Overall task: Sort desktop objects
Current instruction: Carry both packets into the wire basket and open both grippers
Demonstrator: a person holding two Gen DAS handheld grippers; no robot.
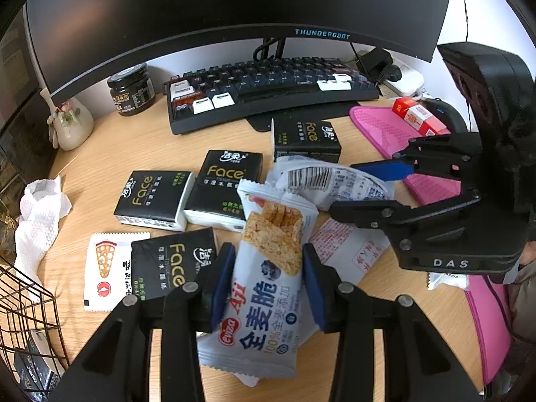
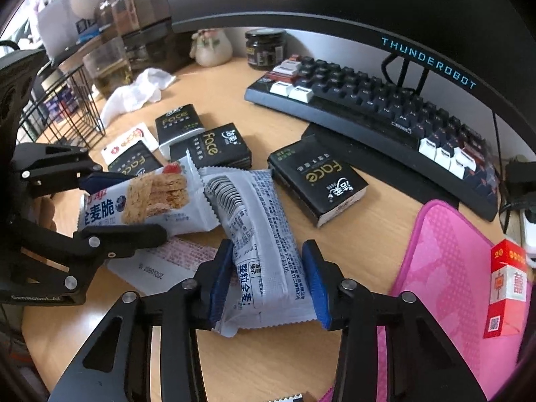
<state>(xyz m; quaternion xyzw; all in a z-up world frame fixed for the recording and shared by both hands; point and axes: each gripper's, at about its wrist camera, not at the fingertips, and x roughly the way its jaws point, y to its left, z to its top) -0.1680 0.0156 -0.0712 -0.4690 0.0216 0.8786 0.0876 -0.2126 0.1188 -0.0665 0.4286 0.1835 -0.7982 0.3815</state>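
Far left: black wire basket [image 1: 23, 305] holding dark boxed packs, hard to make out. Glossy crinkled wrappers at the desk's middle: face-up cracker packet [image 1: 268, 288] straddled by left gripper [image 1: 268, 284], face-down packet [image 2: 261, 251] straddled by right gripper [image 2: 268, 281]; whether pads press or merely flank, cannot tell. Both tools low, angled forward, among boxy black tissue packs [image 1: 154, 201]

Both wrist views look closely, steeply down, sharing the desk [image 1: 110, 154].

tissue packs [image 1: 154, 199] before keyboard [image 1: 268, 90], basket [image 1: 23, 318] far left
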